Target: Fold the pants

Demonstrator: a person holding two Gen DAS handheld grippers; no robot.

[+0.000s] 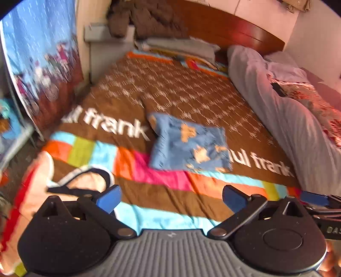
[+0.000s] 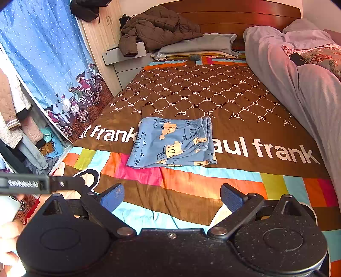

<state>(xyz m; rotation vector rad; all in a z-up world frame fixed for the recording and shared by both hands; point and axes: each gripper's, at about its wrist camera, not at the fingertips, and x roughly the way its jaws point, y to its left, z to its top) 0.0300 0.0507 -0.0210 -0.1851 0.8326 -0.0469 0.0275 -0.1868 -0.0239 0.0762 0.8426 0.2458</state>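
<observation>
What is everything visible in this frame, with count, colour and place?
pants: one, light blue with cream vehicle print, folded on the bedspread
bedspread: one, brown with coloured blocks, covering the bed
jacket: one, brown, heaped by the headboard
headboard: one, reddish wood, far end
pillow: one, grey, under the jacket
duvet: one, pale grey, bed's right side
curtain: one, blue, left of bed
left gripper: open, empty, above the bed's near edge
right gripper: open, empty, same
</observation>
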